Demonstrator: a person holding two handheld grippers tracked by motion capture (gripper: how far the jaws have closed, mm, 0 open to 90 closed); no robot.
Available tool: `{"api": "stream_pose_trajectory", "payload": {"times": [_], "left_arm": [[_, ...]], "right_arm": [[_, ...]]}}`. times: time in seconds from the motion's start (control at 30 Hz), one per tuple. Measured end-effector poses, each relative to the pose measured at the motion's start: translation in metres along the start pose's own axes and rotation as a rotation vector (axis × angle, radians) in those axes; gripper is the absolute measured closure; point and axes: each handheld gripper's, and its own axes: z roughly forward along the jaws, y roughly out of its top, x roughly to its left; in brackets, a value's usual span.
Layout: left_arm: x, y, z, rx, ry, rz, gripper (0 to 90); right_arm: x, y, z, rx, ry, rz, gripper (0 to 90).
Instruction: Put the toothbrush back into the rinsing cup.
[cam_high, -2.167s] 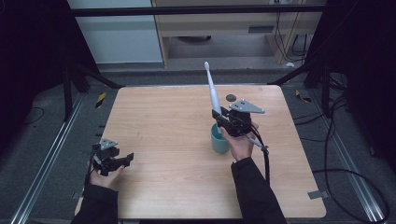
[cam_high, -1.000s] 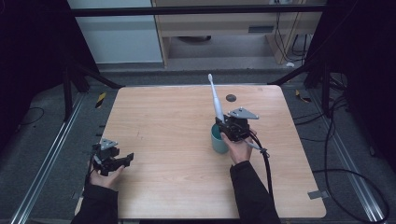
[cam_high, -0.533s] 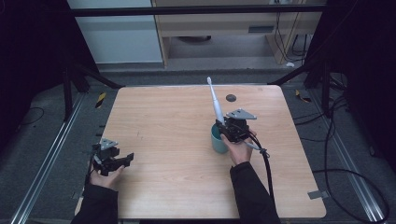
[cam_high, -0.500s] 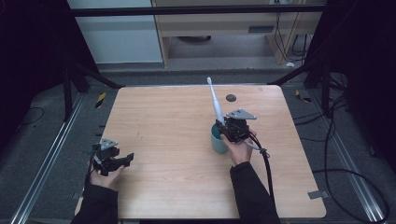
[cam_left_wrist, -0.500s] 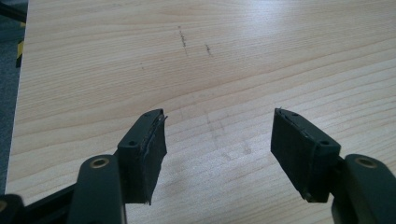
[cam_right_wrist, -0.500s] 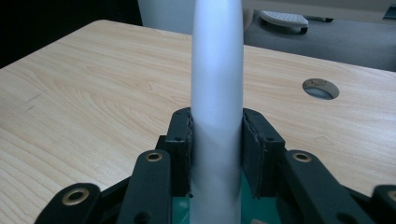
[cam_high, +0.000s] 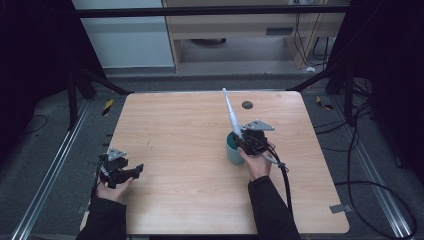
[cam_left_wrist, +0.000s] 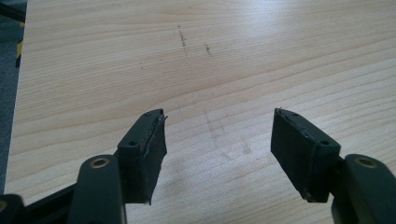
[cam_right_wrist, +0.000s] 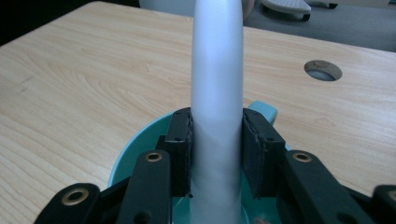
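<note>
Clamping a long white tapered handle (cam_right_wrist: 217, 93), the right gripper (cam_high: 248, 140) sits directly over a teal cup (cam_high: 231, 149) on the wooden table (cam_high: 185, 130); in the right gripper view both black pads (cam_right_wrist: 181, 149) press against the handle's sides, and its lower end goes down inside the cup's rim (cam_right_wrist: 140, 144); what tool the handle belongs to cannot be told; from above, the handle (cam_high: 230, 112) leans up and away from the cup toward the table's far edge; a round cable hole (cam_high: 247, 104) lies beyond the cup, just right of the handle's tip; the left gripper (cam_high: 131, 171) rests well apart from the cup, at the table's near left corner, held in the person's left hand (cam_high: 112, 187); its jaws stand wide apart with only bare wood between them, faint dark scuff marks (cam_left_wrist: 182, 36) showing ahead; no brand, label or readable writing shows on the cup, handle or grippers.
</note>
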Motion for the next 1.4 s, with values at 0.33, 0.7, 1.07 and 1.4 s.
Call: {"api": "stream_pose_trajectory", "payload": {"times": [0.33, 0.7, 1.07, 1.4], "left_arm": [[-0.001, 0.0, 0.0, 0.0, 0.0, 0.0, 35.1], [0.0, 0.0, 0.0, 0.001, 0.0, 0.002, 35.1], [-0.001, 0.0, -0.002, -0.006, 0.0, -0.004, 35.6], [-0.001, 0.0, -0.002, -0.002, 0.0, -0.008, 40.3]], "right_arm": [[-0.001, -0.005, 0.0, 0.025, 0.005, 0.0, 64.4], [-0.001, 0.001, -0.017, -0.034, 0.016, 0.005, 50.8], [-0.024, 0.0, -0.07, -0.133, -0.006, 0.038, 18.5], [-0.061, -0.038, -0.102, -0.108, -0.076, 0.082, 14.6]]}}
